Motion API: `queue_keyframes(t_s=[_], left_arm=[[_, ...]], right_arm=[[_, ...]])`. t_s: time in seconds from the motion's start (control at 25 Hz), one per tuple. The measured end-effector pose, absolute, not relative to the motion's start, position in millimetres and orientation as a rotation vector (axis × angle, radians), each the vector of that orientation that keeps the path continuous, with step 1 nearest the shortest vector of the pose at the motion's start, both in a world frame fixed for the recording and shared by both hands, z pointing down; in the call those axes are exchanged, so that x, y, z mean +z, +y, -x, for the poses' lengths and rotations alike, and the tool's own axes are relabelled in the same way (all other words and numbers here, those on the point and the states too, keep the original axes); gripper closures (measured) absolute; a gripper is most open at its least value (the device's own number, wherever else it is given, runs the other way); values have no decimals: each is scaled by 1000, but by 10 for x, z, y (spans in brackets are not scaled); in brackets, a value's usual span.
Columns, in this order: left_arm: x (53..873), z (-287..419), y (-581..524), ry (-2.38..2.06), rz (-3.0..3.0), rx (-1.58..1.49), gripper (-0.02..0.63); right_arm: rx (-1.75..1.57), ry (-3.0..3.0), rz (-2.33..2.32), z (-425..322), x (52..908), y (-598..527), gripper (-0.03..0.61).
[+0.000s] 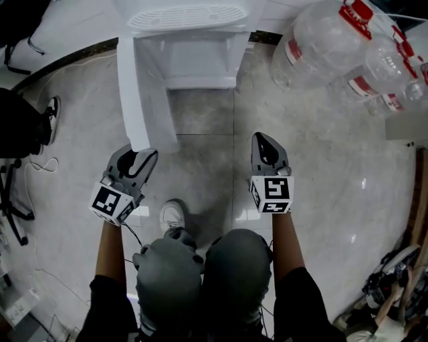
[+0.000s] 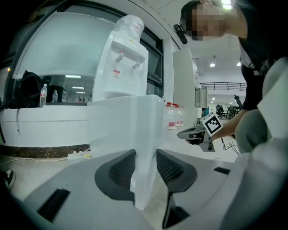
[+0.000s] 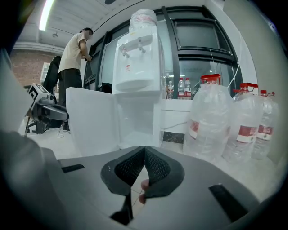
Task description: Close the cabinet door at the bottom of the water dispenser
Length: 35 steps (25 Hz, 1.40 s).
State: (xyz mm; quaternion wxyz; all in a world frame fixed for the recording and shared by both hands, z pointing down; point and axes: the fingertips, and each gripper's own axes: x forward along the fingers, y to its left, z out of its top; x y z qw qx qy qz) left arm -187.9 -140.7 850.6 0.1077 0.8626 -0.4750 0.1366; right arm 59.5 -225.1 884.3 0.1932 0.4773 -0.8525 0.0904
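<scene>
The white water dispenser [image 1: 187, 20] stands at the top of the head view, its bottom cabinet [image 1: 200, 63] open. The white cabinet door [image 1: 140, 93] swings out toward me on the left. My left gripper [image 1: 142, 159] is at the door's free edge. In the left gripper view its jaws [image 2: 145, 157] sit on either side of the door [image 2: 135, 134] and the pads touch both faces. My right gripper [image 1: 267, 143] hovers over the floor to the right of the cabinet, shut and empty; its pads meet at the tips [image 3: 145, 150]. The right gripper view shows the door [image 3: 92, 121] and dispenser [image 3: 137, 58] ahead.
Several large water bottles [image 1: 348, 47] lie and stand on the floor to the right of the dispenser [image 3: 207, 121]. Cables [image 1: 33, 174] and a chair base [image 1: 10, 200] are at the left. A person [image 3: 72, 58] stands in the background. My shoe [image 1: 172, 215] is below the grippers.
</scene>
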Motion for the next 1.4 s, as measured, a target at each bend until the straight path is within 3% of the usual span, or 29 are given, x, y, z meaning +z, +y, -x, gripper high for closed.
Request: queue_keyframes(t_s=[0.8,1.4], left_arm=[[8532,486,-2535,-1038,-2826,299,466],[8662,231,-3668,-1059,-2828,319,451]], right_arm=[[261,-2249,-1512,-1356,8977,-2379,566],[298,-2150,-1619,-1680,9212,-2427,566]])
